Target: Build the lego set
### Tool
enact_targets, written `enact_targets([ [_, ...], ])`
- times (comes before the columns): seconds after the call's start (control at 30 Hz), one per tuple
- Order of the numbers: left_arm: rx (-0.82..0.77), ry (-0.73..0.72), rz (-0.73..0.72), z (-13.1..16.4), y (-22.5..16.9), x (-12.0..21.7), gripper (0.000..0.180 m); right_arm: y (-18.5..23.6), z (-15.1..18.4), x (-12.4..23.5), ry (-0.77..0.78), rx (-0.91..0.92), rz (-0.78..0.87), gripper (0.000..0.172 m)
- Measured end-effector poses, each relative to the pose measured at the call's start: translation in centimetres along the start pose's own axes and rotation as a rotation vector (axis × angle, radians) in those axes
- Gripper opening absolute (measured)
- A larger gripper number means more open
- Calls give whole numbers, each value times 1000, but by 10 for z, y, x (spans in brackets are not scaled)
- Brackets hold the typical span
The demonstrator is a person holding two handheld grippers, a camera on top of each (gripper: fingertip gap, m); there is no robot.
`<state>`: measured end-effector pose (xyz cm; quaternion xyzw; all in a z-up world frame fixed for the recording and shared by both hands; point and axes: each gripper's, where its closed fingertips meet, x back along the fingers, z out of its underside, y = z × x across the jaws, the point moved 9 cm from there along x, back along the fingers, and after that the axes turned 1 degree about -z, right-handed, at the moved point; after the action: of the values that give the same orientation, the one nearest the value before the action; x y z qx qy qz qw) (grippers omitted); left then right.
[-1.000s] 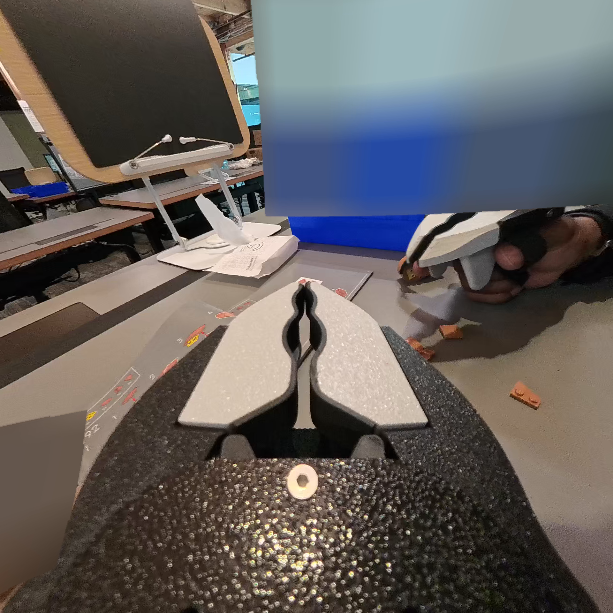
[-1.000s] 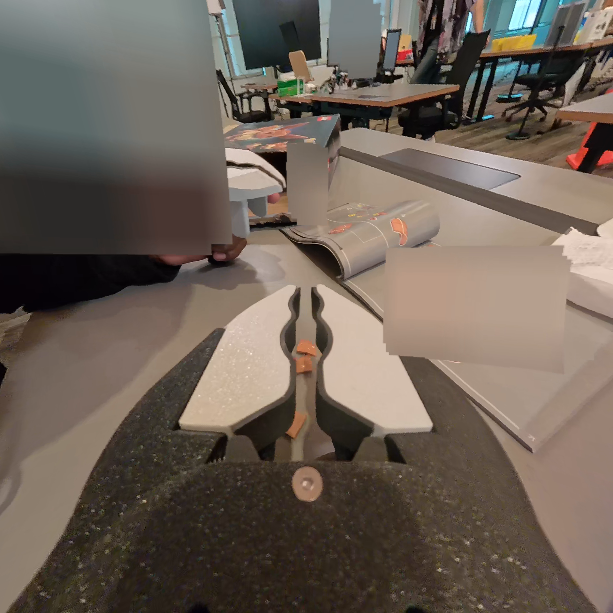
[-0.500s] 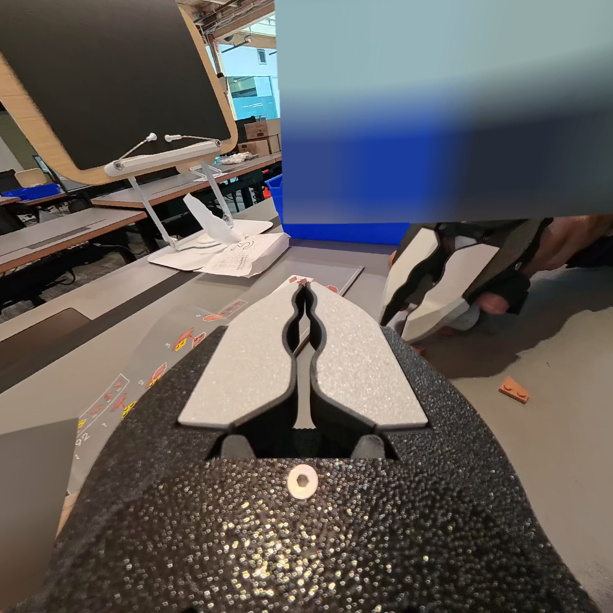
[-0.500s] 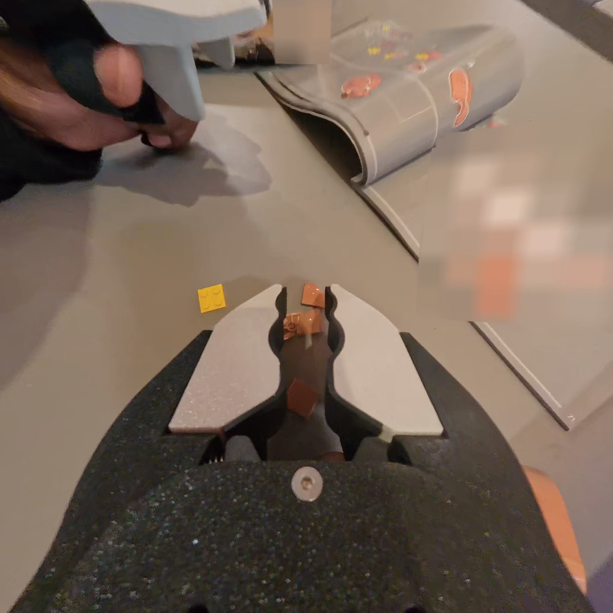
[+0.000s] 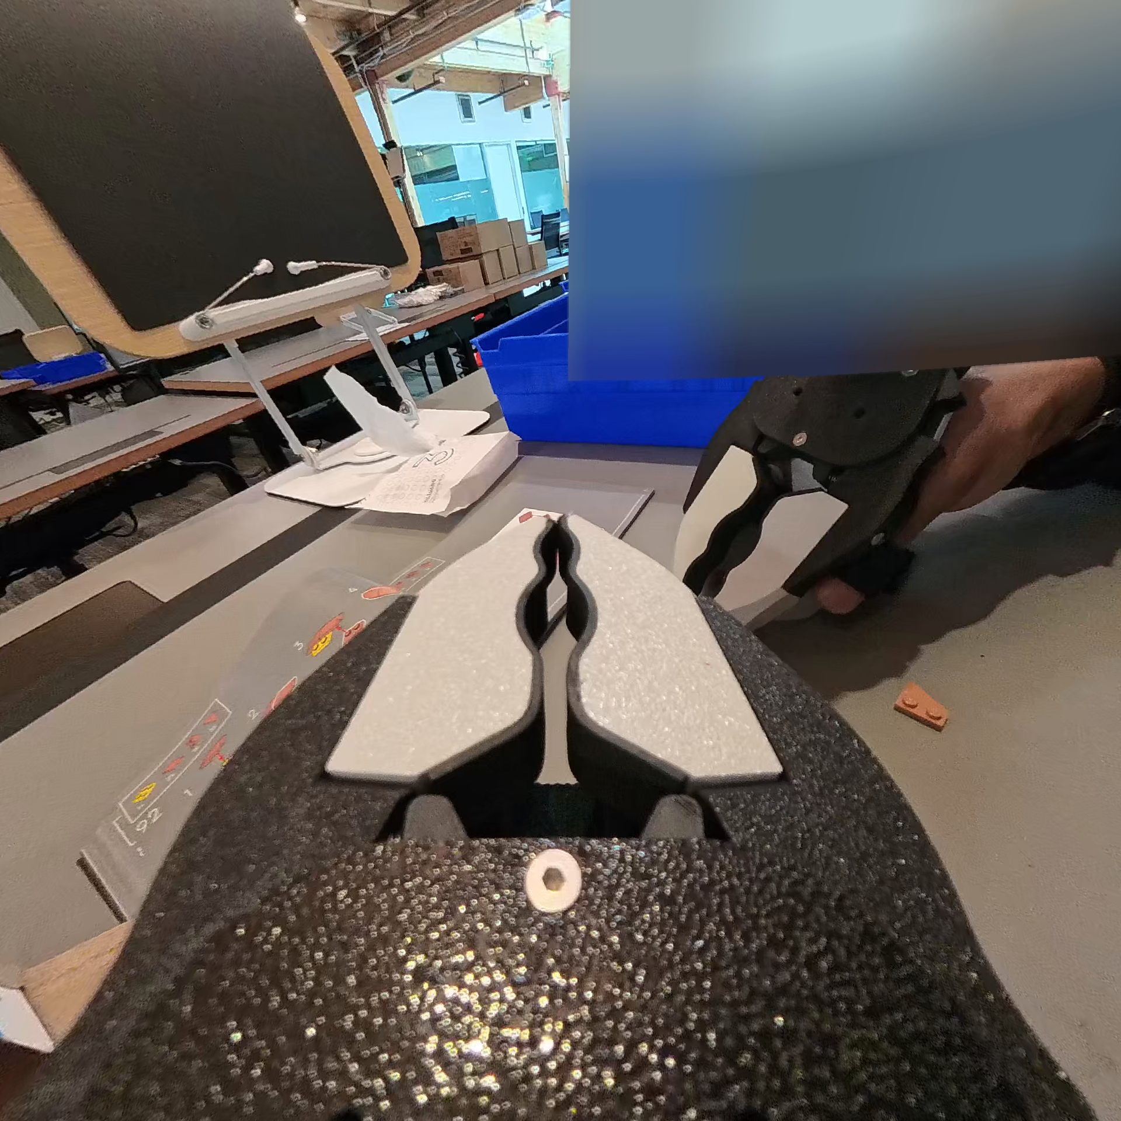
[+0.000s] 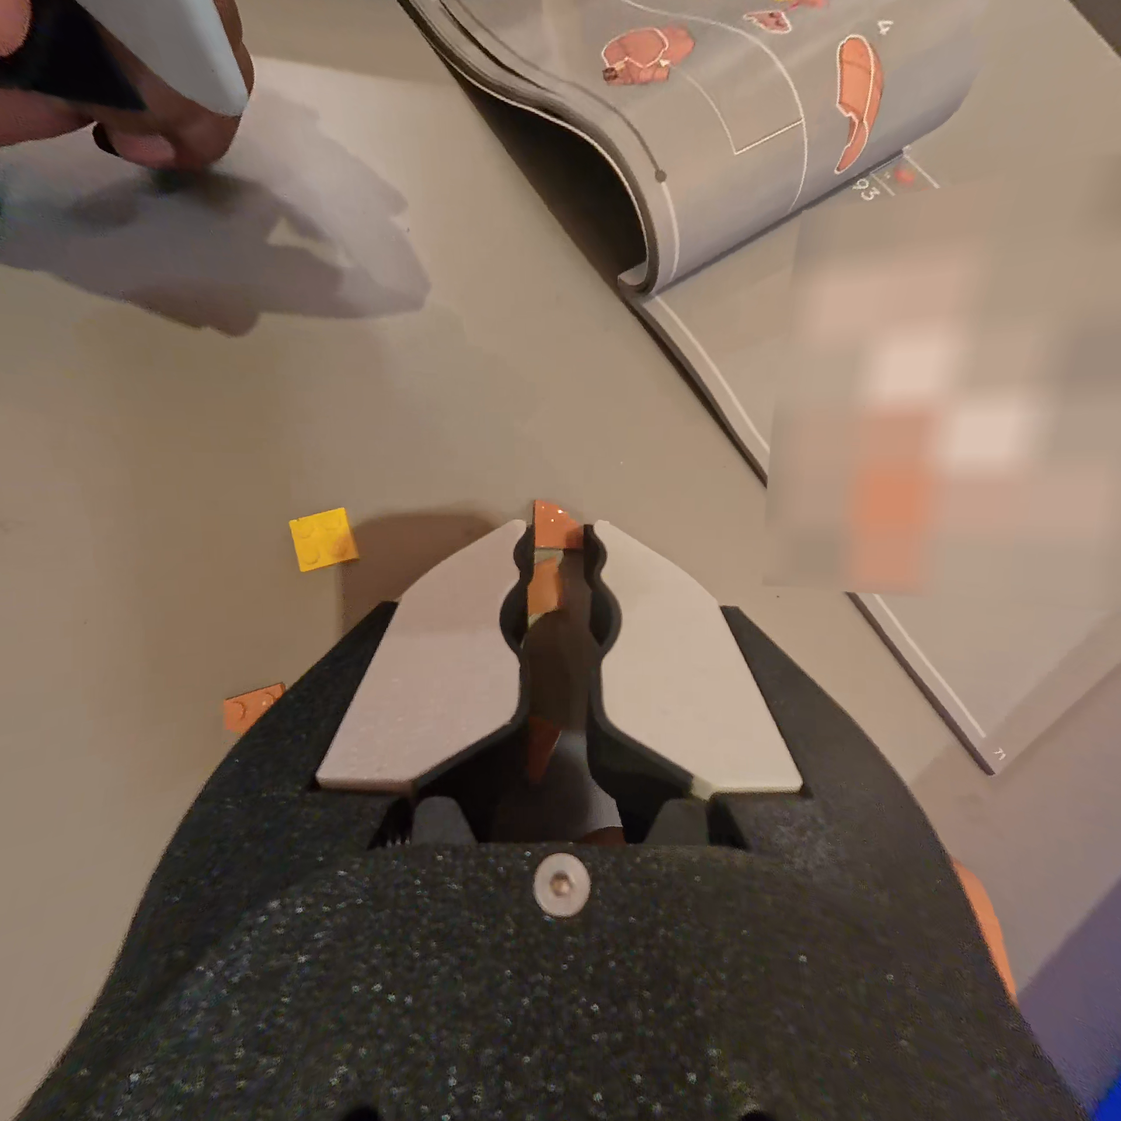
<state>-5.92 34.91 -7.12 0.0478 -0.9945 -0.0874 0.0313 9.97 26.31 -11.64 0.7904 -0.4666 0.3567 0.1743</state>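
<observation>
My right claw (image 6: 559, 534) is narrowed on an orange brick piece (image 6: 551, 523), both pads pressing its sides, tips down at the surface (image 6: 424, 424); I judge the steep angle suits pinching so flat a part. Another orange piece (image 6: 541, 591) lies between the fingers further back, and a yellow plate (image 6: 321, 538) and an orange wedge (image 6: 250, 708) lie just to the left. An open booklet (image 6: 758, 121) lies beyond, pages up as if for reference. My left claw (image 5: 557, 523) is closed on nothing, hovering above the booklet. A blue bin (image 5: 534, 388) stands behind.
</observation>
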Motion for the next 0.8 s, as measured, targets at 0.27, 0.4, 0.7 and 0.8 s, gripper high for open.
enact_targets([
  [0.27,32,83,53,6,-3,-6,0,1,-1,6,-86,56,-11,5],
  [0.4,137,190,132,13,-2,-9,0,3,-1,7,-111,121,6,4],
  [0.7,162,297,172,19,-4,-11,0,4,-1,9,-135,177,-8,1],
  [0.8,165,307,175,19,-4,-10,0,1,-1,14,-144,199,-7,12],
])
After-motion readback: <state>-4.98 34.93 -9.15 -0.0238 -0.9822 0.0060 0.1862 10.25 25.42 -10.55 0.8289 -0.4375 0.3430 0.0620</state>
